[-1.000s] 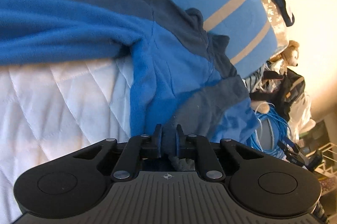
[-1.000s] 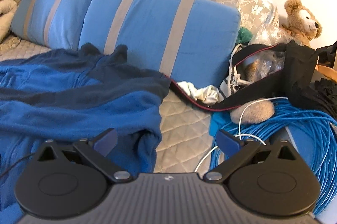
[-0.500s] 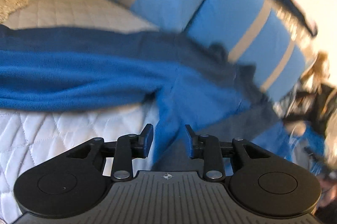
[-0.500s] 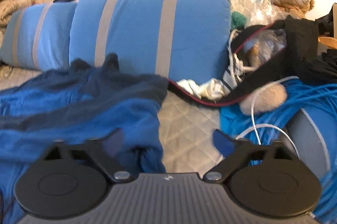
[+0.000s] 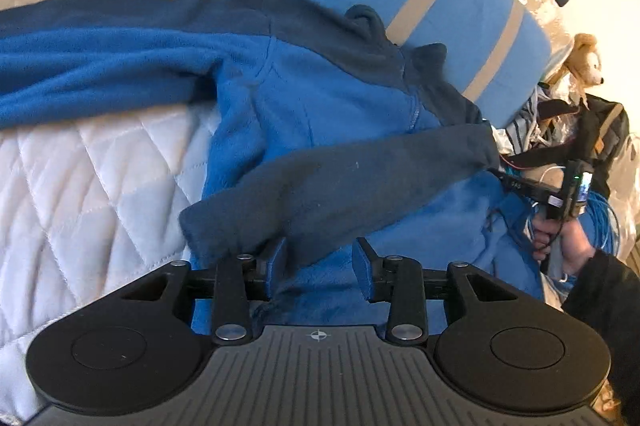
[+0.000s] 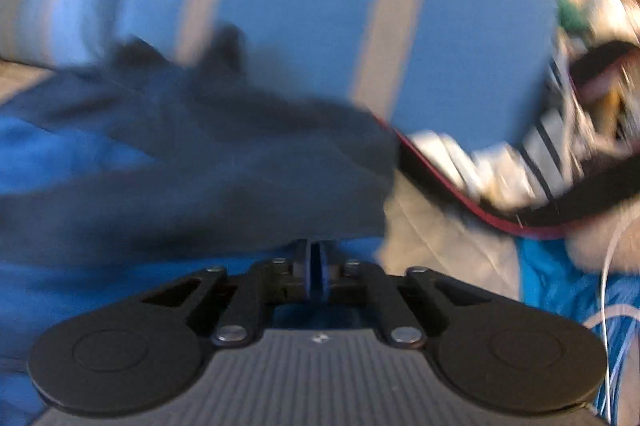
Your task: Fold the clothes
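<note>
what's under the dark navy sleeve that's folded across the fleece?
Under the dark navy sleeve lies the bright blue body of the fleece jacket, spread on the white quilt. The zip's lower part and whatever fabric lies directly beneath the sleeve are covered.

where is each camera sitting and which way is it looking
Left wrist: sits on the left gripper, looking down along its parted fingers at the fleece jacket on the white quilt; the person's right hand shows at the right edge.
Right wrist: sits on the right gripper, looking over the jacket's right side toward the striped pillows; blurred, fingers nearly together on blue fabric.
Shared: the jacket's dark sleeve and the pillows.
</note>
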Demonstrator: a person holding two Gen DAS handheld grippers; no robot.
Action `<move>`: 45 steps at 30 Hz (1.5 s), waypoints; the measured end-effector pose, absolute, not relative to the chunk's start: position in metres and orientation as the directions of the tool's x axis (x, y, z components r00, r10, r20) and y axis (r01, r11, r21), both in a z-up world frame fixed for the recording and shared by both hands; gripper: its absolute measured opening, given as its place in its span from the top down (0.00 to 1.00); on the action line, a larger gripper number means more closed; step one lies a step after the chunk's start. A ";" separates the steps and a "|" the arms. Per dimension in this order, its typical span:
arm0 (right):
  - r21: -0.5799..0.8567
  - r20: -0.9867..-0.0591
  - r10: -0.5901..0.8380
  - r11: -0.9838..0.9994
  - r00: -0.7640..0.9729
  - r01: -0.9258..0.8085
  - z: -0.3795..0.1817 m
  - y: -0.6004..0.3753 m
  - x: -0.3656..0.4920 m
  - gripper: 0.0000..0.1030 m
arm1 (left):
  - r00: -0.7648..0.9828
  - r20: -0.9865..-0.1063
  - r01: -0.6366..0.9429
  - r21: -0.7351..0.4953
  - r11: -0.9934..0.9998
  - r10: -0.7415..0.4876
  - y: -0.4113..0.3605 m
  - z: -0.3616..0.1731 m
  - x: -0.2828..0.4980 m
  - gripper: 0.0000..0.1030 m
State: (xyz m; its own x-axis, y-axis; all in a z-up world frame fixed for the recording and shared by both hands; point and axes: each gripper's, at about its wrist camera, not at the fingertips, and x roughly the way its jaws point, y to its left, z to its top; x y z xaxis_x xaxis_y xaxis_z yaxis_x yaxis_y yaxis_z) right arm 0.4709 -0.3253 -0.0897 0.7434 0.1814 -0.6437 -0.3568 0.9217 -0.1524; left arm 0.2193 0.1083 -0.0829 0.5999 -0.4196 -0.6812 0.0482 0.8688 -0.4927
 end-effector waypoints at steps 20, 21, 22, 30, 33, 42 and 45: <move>0.000 -0.582 0.359 0.897 0.729 -0.441 -0.059 -0.309 0.471 0.98 | 0.632 -0.640 0.081 -0.506 0.859 -0.437 0.111 -0.090 0.211 0.66; -0.016 -0.607 0.335 0.902 0.721 -0.432 -0.067 -0.303 0.478 0.89 | 0.633 -0.639 0.083 -0.505 0.859 -0.437 0.111 -0.090 0.211 0.66; -0.023 -0.630 0.304 0.913 0.715 -0.408 -0.075 -0.301 0.485 0.88 | 0.634 -0.638 0.087 -0.504 0.859 -0.438 0.111 -0.091 0.211 0.66; -0.044 -0.662 0.216 0.945 0.718 -0.325 -0.093 -0.291 0.495 0.86 | 0.634 -0.637 0.100 -0.496 0.863 -0.439 0.109 -0.092 0.210 0.66; 0.026 -0.644 0.257 0.948 0.720 -0.316 -0.080 -0.305 0.490 0.84 | 0.638 -0.630 0.106 -0.498 0.860 -0.443 0.109 -0.091 0.209 0.66; 0.062 -0.637 0.240 0.963 0.732 -0.262 -0.048 -0.349 0.445 0.70 | 0.632 -0.630 0.053 -0.546 0.836 -0.451 0.117 -0.083 0.208 0.62; 0.028 -0.652 0.267 0.944 0.709 -0.330 -0.048 -0.348 0.419 0.70 | 0.640 -0.623 0.050 -0.550 0.834 -0.449 0.119 -0.075 0.202 0.57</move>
State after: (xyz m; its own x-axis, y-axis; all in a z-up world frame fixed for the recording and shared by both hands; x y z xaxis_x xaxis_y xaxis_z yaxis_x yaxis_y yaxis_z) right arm 0.4188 -0.3483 -0.0481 0.7095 0.2674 -0.6521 -0.3297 0.9436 0.0282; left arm 0.2021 0.1188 -0.0753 0.6405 -0.4490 -0.6231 0.0500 0.8339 -0.5496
